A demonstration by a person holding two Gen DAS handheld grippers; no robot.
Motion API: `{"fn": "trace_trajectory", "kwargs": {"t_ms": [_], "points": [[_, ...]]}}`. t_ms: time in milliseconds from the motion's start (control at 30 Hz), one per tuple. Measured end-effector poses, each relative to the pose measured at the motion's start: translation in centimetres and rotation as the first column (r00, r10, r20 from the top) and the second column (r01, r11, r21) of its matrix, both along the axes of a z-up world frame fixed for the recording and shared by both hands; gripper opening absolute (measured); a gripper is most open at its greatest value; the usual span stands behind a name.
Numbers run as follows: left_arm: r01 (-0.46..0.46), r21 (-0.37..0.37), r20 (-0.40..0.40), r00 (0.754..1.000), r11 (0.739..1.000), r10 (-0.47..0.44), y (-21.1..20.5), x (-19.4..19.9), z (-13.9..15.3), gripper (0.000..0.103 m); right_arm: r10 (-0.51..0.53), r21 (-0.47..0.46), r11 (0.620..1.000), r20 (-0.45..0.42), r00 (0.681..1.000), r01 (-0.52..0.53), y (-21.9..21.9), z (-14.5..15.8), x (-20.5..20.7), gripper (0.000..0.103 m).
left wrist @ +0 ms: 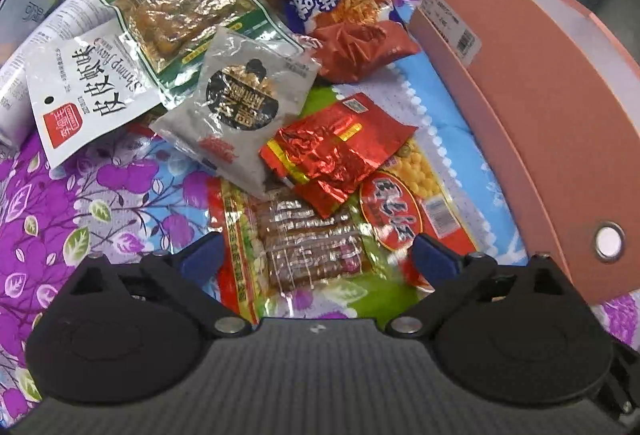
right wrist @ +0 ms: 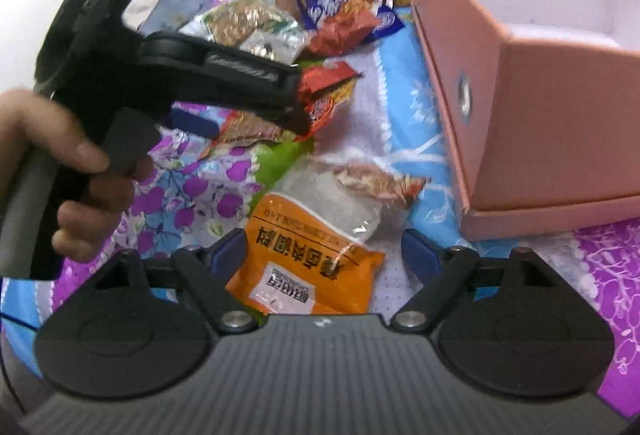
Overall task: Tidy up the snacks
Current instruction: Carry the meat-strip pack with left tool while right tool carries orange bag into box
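Observation:
In the left wrist view my left gripper (left wrist: 316, 255) is open just above a clear packet of brown sausage sticks (left wrist: 308, 247), next to a red foil packet (left wrist: 336, 151) and a grey packet (left wrist: 248, 111). In the right wrist view my right gripper (right wrist: 324, 247) is open over an orange and clear seasoning packet (right wrist: 312, 255). A small wrapped candy (right wrist: 380, 183) lies just beyond it. The pink box (right wrist: 540, 95) stands open at the right and looks empty; it also shows in the left wrist view (left wrist: 540, 95). The left gripper (right wrist: 298, 115) shows at the left of the right wrist view, over the red packet.
A pile of snack packets lies on a purple and blue floral cloth (left wrist: 100, 203): a white shrimp-flavour packet (left wrist: 92, 95), a green-edged packet (left wrist: 180, 15), blue and red packets (left wrist: 336, 7). A hand (right wrist: 72, 171) holds the left gripper's handle.

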State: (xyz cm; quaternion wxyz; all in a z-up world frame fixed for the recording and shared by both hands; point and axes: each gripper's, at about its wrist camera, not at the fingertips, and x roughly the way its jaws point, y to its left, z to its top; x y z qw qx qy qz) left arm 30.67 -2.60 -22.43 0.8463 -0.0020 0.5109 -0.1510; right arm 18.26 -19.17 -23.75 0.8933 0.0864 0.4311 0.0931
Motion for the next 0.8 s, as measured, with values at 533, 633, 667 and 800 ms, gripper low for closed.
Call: {"fn": "trace_trajectory", "kwargs": {"t_ms": [533, 633, 667, 800], "points": [[0.032, 0.036, 0.015, 0.999, 0.999, -0.032, -0.2, -1.0, 0.2, 0.065, 0.056, 0.019, 0.998, 0.052, 0.997, -0.057, 0.2, 0.9, -0.5, 0.048], [0.033, 0.031, 0.023, 0.999, 0.999, -0.034, 0.0, -1.9, 0.5, 0.064, 0.052, 0.015, 0.999, 0.056, 0.997, -0.053, -0.2, 1.2, -0.9, 0.046], [0.033, 0.031, 0.027, 0.999, 0.999, -0.033, 0.2, -2.3, 0.6, 0.064, 0.048, 0.013, 0.999, 0.056, 0.997, -0.049, -0.4, 1.3, -0.9, 0.046], [0.013, 0.002, 0.028, 1.000, 1.000, -0.013, 0.9, -4.1, 1.4, 0.063, 0.038, 0.002, 0.999, 0.054, 0.998, -0.038, -0.9, 1.6, -1.5, 0.045]]}}
